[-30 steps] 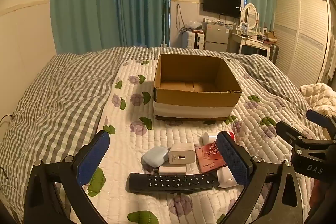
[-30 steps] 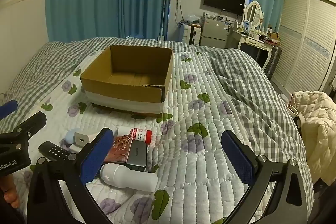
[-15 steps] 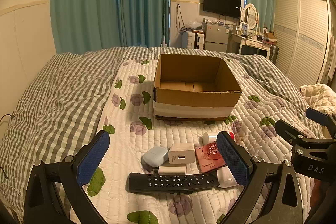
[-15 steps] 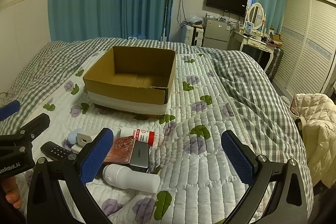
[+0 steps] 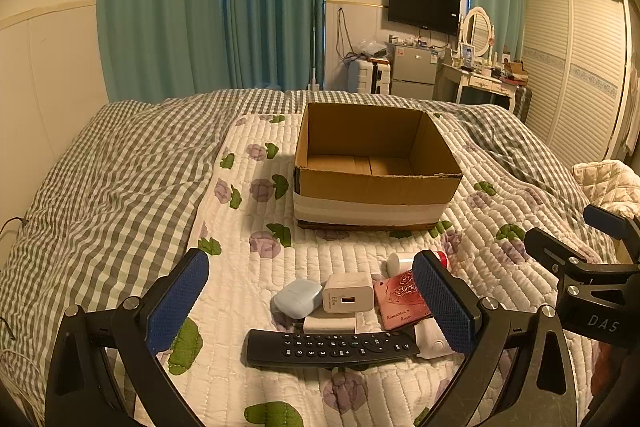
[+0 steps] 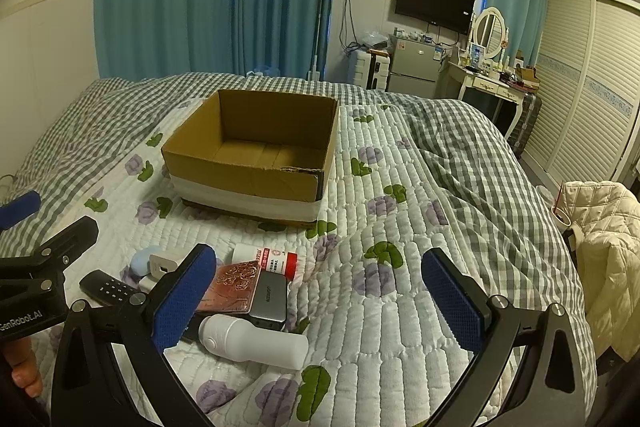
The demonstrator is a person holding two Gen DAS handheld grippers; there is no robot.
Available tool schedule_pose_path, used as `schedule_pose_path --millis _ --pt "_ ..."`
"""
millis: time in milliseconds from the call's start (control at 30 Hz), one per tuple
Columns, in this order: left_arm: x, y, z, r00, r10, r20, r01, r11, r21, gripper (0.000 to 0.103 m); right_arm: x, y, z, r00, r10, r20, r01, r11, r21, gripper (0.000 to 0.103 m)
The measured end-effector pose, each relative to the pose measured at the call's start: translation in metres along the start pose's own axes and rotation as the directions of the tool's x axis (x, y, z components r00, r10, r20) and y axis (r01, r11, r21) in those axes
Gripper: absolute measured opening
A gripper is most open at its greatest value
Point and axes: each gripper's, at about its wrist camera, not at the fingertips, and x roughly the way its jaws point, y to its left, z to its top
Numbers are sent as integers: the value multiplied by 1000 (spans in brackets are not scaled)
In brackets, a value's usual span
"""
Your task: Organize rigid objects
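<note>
An open cardboard box (image 5: 376, 183) (image 6: 248, 175) stands empty on the quilted bed. In front of it lies a cluster: a black remote (image 5: 332, 347) (image 6: 106, 285), a white charger (image 5: 347, 293) (image 6: 164, 263), a pale blue case (image 5: 298, 298), a red patterned card box (image 5: 400, 299) (image 6: 234, 285), a grey power bank (image 6: 270, 301), a white red-capped tube (image 6: 266, 261) and a white bottle (image 6: 254, 339). My left gripper (image 5: 310, 303) hovers open above the cluster. My right gripper (image 6: 318, 301) is open to the cluster's right, its left finger over the card box.
The bed carries a white floral quilt (image 5: 248, 211) and a grey checked blanket (image 5: 112, 179). A cream jacket (image 6: 604, 239) hangs at the right. Curtains, a TV, a fridge and a dresser stand at the far wall.
The right wrist view has shifted slightly forward and left toward the box. The left gripper and the objects have stayed put.
</note>
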Motion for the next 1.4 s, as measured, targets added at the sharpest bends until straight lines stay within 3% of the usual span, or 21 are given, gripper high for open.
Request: schedule_pose_path --millis 1400 --pt "-1 -1 -3 1000 2 -1 -2 1000 19 103 0 5 -3 1000 19 -14 -19 1000 -13 103"
